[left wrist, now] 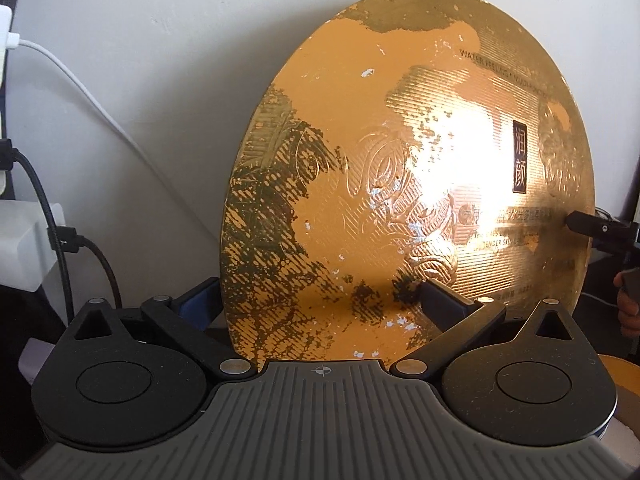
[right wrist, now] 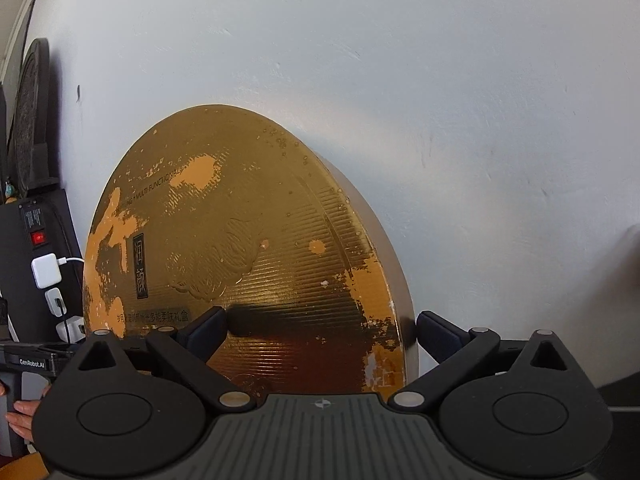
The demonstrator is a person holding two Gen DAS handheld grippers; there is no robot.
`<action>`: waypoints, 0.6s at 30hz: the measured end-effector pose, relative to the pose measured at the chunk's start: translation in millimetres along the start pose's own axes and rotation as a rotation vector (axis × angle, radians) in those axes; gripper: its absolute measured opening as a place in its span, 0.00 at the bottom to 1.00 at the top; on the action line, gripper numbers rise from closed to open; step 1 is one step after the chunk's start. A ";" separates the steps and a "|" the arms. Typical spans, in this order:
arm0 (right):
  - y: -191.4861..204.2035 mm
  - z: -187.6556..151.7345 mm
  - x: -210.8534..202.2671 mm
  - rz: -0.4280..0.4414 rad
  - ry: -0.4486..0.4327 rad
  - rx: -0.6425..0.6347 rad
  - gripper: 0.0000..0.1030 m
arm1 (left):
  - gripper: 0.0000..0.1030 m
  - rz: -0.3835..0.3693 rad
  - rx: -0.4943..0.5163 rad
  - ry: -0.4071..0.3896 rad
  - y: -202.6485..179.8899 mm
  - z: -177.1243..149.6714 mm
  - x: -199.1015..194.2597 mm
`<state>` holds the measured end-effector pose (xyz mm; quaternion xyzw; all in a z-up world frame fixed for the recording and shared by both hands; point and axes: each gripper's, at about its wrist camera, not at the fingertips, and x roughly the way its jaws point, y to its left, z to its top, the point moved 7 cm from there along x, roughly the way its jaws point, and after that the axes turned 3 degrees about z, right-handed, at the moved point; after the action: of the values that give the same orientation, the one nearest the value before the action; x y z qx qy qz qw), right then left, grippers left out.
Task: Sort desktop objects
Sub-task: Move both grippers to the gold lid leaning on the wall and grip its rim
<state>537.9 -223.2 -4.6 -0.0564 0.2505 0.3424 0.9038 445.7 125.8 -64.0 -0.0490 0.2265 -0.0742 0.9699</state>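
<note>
A big round gold box (left wrist: 400,152), its foil worn to orange in patches, stands on edge against the white wall. My left gripper (left wrist: 320,300) straddles its lower left rim, one finger behind the box and the other finger (left wrist: 440,304) on the printed face, shut on it. My right gripper (right wrist: 320,328) clamps the right rim of the gold box (right wrist: 248,240), with its left finger (right wrist: 208,328) on the face and its right finger (right wrist: 436,336) behind the edge. In the left wrist view the right gripper's fingertip (left wrist: 592,226) shows on the box's right side.
A black power strip (right wrist: 38,238) with a red switch stands to the left, with white chargers (right wrist: 46,270) and cables (left wrist: 60,64) plugged in. A dark round plaque (right wrist: 32,120) leans at far left. A person's hand (right wrist: 20,412) holds the left tool.
</note>
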 end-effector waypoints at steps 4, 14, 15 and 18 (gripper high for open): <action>10.3 19.8 -11.8 -0.016 -0.053 -0.064 0.89 | 1.00 0.022 -0.016 -0.048 0.9 8.9 -12.1; 81.3 106.3 -117.6 -0.004 -0.242 -0.094 0.89 | 1.00 -0.011 0.033 -0.300 -23.3 72.3 -137.2; 87.0 108.9 -129.0 -0.005 -0.249 -0.086 0.89 | 1.00 -0.020 0.032 -0.311 -26.1 76.3 -151.4; 103.9 116.6 -163.5 -0.009 -0.269 -0.060 0.89 | 1.00 -0.031 0.036 -0.328 -34.7 84.2 -194.8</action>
<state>414.3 -208.9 184.2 -0.0380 0.1166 0.3502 0.9286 306.4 129.1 99.8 -0.0467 0.0628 -0.0844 0.9934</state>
